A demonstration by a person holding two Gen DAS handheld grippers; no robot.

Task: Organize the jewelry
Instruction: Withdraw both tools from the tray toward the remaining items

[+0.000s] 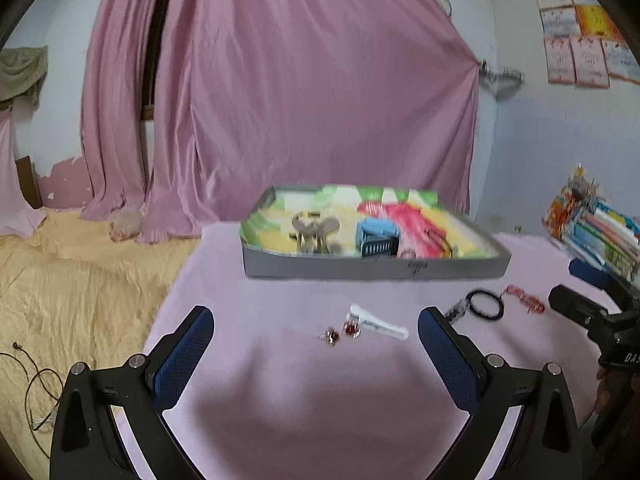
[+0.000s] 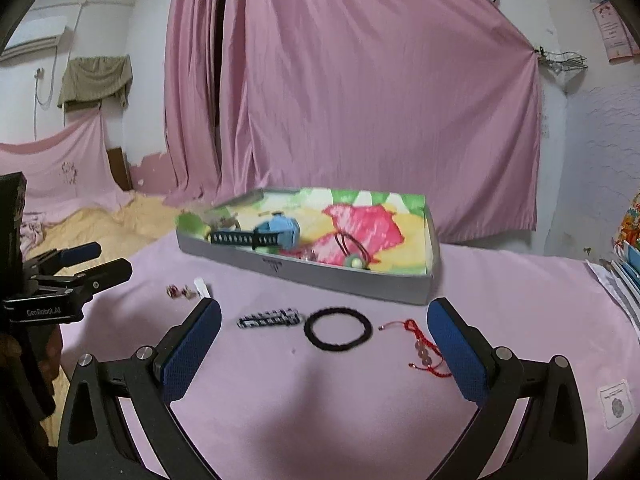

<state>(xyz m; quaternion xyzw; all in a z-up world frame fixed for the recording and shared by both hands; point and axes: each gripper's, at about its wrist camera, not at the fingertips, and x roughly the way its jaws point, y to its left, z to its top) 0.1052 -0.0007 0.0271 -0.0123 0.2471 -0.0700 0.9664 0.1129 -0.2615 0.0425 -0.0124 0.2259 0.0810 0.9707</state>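
Observation:
A grey box [image 1: 372, 269] [image 2: 340, 280] with a colourful lining sits at the back of the pink cloth, holding a blue item [image 1: 376, 236] [image 2: 280, 232] and hair ties. Two red ear studs [image 1: 340, 332] [image 2: 179, 291] and a white clip [image 1: 380, 322] [image 2: 202, 287] lie ahead of my left gripper [image 1: 316, 320], which is open and empty. A black-and-white clip [image 2: 268, 318], a black ring band [image 2: 338, 328] [image 1: 486, 304] and a red cord bracelet [image 2: 424, 350] [image 1: 524, 300] lie between the fingers of my right gripper [image 2: 324, 312], also open and empty.
Pink curtains hang behind the box. A yellow quilt [image 1: 72, 272] lies left of the pink cloth, with a cable [image 1: 36, 384] on it. A stack of books [image 1: 596, 232] stands at the right. A white paper tag [image 2: 616, 402] lies near the right edge.

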